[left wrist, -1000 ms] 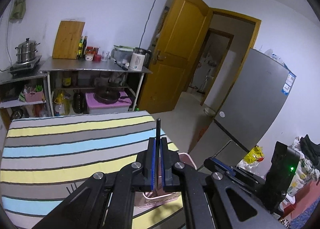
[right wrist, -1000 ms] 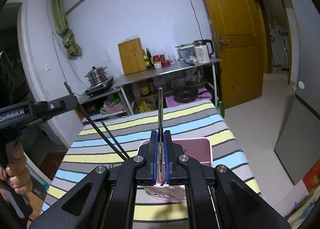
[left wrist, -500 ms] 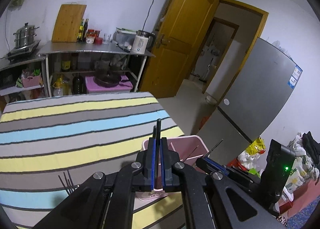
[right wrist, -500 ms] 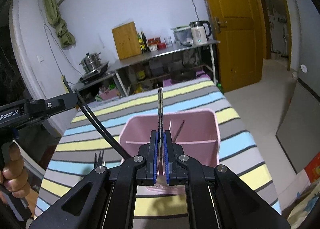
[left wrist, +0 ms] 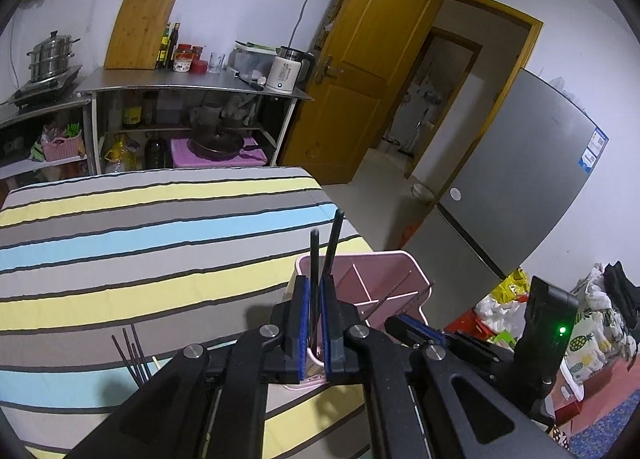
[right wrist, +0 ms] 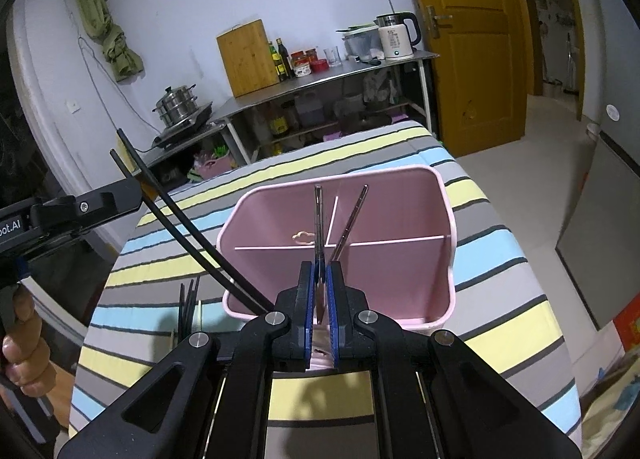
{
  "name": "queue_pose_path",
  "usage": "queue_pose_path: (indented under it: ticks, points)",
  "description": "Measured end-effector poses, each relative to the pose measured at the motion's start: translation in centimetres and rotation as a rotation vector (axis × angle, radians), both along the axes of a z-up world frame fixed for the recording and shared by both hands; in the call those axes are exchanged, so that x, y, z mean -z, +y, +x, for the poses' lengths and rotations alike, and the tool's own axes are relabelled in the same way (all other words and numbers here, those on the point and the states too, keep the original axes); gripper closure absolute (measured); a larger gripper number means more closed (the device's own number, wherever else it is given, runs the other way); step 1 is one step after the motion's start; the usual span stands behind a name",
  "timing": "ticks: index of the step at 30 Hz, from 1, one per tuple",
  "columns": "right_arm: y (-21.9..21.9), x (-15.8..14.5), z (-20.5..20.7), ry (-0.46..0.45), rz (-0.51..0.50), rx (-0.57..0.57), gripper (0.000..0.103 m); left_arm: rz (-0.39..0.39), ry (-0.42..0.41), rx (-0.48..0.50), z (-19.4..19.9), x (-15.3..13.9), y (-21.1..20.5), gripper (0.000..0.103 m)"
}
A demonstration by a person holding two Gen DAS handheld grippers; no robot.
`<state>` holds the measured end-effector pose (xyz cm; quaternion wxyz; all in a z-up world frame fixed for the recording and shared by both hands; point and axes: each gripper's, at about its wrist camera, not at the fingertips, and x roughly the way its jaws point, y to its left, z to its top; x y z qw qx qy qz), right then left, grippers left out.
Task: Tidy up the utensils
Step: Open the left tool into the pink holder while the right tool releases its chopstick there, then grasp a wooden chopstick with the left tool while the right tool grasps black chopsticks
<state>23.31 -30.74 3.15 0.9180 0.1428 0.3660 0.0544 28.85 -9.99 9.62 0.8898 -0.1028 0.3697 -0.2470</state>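
Observation:
A pink divided caddy (right wrist: 448, 219) stands on the striped tablecloth (right wrist: 500, 323). My right gripper (right wrist: 319, 267) hangs over its near side with two metal chopsticks (right wrist: 318, 219) between its pads, splayed apart and pointing down into the caddy; its jaws are opening. My left gripper (left wrist: 316, 283) is shut on two black chopsticks (left wrist: 334, 243) over the caddy (left wrist: 400, 263). From the right wrist, that left gripper (right wrist: 112, 195) sits at the left, and its black chopsticks (right wrist: 192, 235) slant into the caddy's near left corner. Several loose chopsticks (left wrist: 134, 355) lie on the cloth.
A hand (right wrist: 24, 339) holds the left gripper's grip. Behind the table is a steel shelf (left wrist: 192, 85) with a kettle (left wrist: 284, 73), cutting board and bottles. A yellow door (left wrist: 360, 71) and a grey fridge (left wrist: 520, 179) stand to the right. The loose chopsticks (right wrist: 188, 299) lie left of the caddy.
Both grippers have sunk toward the pink caddy, which now fills more of each view. Each pair of chopsticks has splayed apart, and the right pads stand slightly wider.

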Motion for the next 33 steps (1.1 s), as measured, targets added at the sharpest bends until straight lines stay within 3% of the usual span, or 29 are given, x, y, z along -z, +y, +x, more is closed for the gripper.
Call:
queue_pose_path:
  ticks: [3, 17, 25, 33]
  points:
    - [-0.1, -0.2, -0.5, -0.008, 0.002, 0.001, 0.089, -0.008, 0.004, 0.0, -0.5, 0.0, 0.4, 0.096]
    - [0.7, -1.3, -5.3, -0.073, 0.038, -0.026, 0.088, 0.03, -0.035, -0.056, -7.8, 2.3, 5.2, 0.094]
    - [3.5, -0.7, -7.1, -0.07, 0.028, -0.118, 0.088, 0.065, 0.037, -0.133, -11.3, 5.9, 8.6, 0.094]
    - [6.5, 1.4, -7.7, 0.001, 0.031, -0.215, 0.088, 0.085, 0.133, -0.212, -12.3, 10.1, 11.2, 0.093]
